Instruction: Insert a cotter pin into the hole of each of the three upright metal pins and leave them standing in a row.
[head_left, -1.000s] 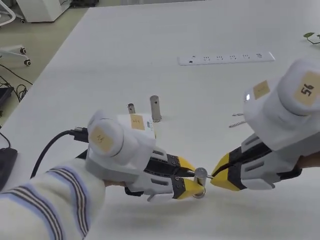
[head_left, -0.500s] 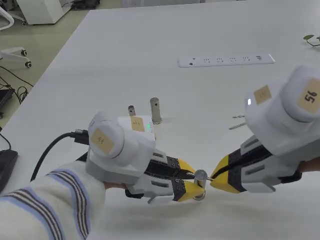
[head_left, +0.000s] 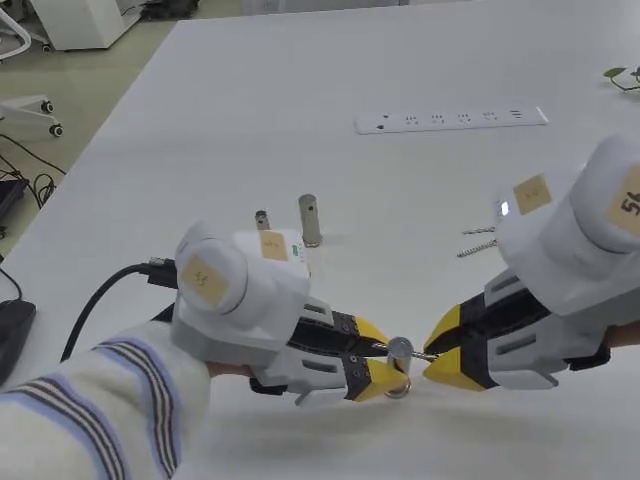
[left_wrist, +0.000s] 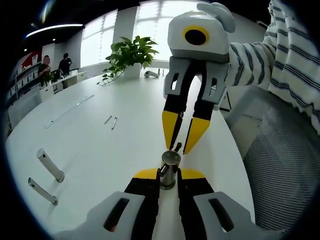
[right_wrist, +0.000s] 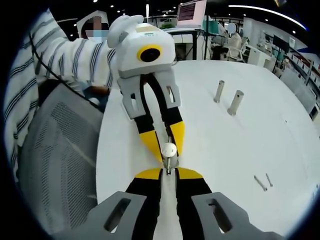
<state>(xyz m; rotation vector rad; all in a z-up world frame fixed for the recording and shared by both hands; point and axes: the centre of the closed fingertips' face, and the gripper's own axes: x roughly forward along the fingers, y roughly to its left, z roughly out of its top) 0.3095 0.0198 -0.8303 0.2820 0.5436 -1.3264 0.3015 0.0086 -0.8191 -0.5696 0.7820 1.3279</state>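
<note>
1. Pin (head_left: 400, 350): a short steel cylinder with a flat round cap. It stands upright near the edge of the smooth white counter (head_left: 300, 100), clamped between the jaws of the left tool (head_left: 388, 365).
2. A cotter pin (left_wrist: 176, 146), a thin dark piece of bent wire, is pinched in the right tool (head_left: 432, 356). Its free end is at the side of the pin, just under the cap.
3. Both tools have bulky white plastic bodies, black jaw arms and yellow wedge-shaped tips. They meet tip to tip at the pin.
4. A thin pin (head_left: 262, 219) and a thick pin (head_left: 309, 220), both dull grey metal, stand upright side by side, well apart from the tools. The thick one shows a small dark hole near its top.
5. Spare cotter pins (head_left: 478, 240) lie flat on the counter near the right tool.
6. A long, flat white power strip (head_left: 452, 118) lies farther back.
</note>
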